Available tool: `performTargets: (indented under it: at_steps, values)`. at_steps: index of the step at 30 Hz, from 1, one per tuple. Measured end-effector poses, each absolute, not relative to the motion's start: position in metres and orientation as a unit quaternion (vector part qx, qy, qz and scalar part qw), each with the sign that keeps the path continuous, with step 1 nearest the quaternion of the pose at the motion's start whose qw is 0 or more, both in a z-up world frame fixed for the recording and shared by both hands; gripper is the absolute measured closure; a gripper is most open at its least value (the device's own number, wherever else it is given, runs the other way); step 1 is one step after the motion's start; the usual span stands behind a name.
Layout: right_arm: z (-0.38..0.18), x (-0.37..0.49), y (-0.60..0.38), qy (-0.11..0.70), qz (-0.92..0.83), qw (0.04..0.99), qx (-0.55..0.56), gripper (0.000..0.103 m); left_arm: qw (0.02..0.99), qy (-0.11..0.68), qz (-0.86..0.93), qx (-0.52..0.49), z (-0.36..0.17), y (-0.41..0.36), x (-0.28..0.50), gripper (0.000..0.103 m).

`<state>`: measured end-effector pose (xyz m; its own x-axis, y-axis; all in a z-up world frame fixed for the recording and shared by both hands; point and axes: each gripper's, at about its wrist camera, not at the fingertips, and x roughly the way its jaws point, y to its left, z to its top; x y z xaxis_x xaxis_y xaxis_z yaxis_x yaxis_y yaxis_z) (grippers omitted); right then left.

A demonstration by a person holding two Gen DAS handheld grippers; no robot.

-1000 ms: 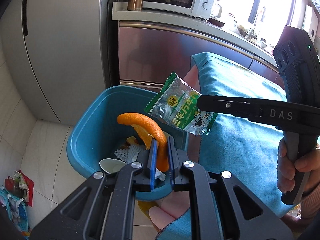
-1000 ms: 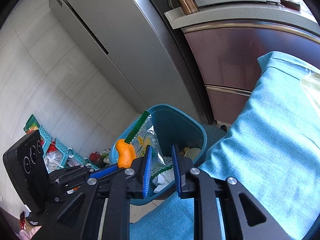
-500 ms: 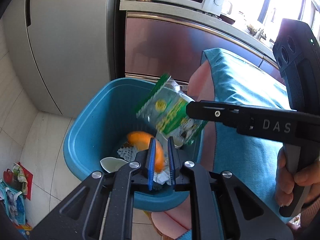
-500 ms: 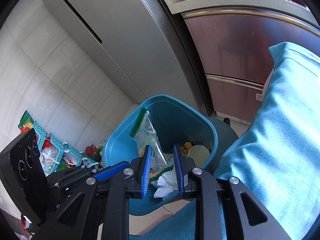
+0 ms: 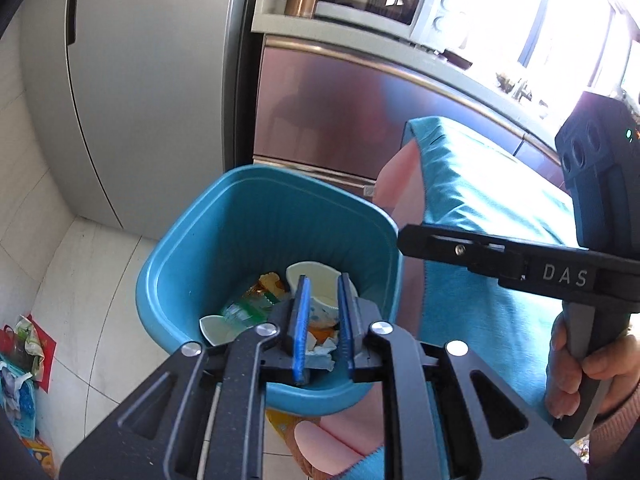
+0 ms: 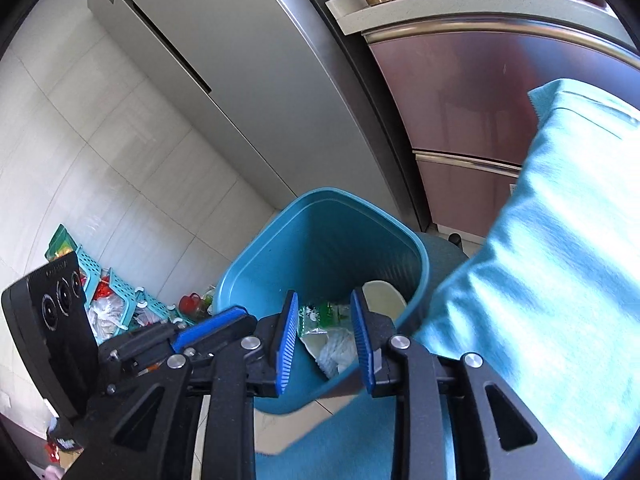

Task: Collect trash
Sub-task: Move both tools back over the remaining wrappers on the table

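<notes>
A blue trash bin stands on the floor beside the teal-covered table. It also shows in the right wrist view. Inside lie the green snack wrapper, a white dish, orange peel and crumpled paper. My left gripper is open and empty just above the bin's near rim. My right gripper is open and empty over the bin, with the wrapper below it. The right gripper's finger reaches in from the right in the left wrist view.
The teal cloth covers the table at the right, over pink fabric. A grey fridge and steel cabinet stand behind the bin. Baskets with clutter sit on the floor at the left.
Both grippers opened. The orange peel dropped from the left one and the green wrapper from the right one into the bin. Both grippers moved closer over the bin.
</notes>
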<state>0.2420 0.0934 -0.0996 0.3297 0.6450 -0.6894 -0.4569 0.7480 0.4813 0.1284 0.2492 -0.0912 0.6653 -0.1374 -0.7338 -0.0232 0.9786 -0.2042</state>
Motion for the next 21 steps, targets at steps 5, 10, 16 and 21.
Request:
performTargets:
  at_steps: [5,10,16,21]
  values:
    - [-0.085,0.219,0.068,0.441,0.348,0.822,0.098,0.068,0.919,0.379,-0.058,-0.089,-0.073,0.234,0.111,0.069]
    - [-0.068,0.188,0.026,0.409,0.338,0.842,0.096,0.067,0.925,0.358,-0.107,-0.073,-0.058,0.2,0.097,0.065]
    - [-0.056,0.148,-0.046,0.38,0.287,0.872,0.115,0.066,0.917,0.351,-0.181,-0.054,-0.048,0.142,0.09,0.064]
    - [-0.056,0.121,-0.109,0.371,0.22,0.892,0.137,0.065,0.902,0.36,-0.234,-0.046,-0.049,0.085,0.095,0.064]
